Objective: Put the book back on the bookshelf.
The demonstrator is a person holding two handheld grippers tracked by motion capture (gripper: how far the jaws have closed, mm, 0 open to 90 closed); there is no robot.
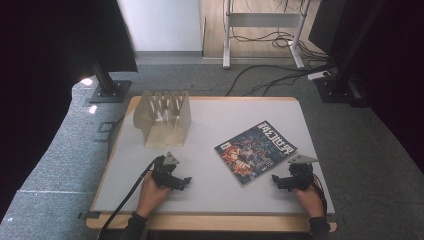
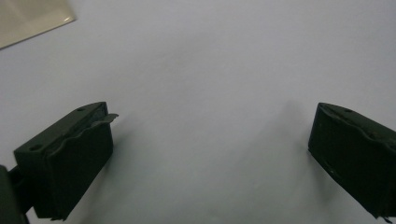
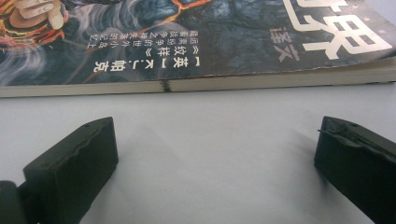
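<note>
Nearest, the left claw (image 1: 176, 181) rests on the white bench (image 1: 210, 195), jaws wide apart and empty; the right claw (image 1: 286, 182) lies likewise, jaws wide apart, just short of the magazine (image 1: 256, 151); that magazine lies flat, right of centre, cover up; farther left stands a beige slotted rack (image 1: 163, 118).
</note>
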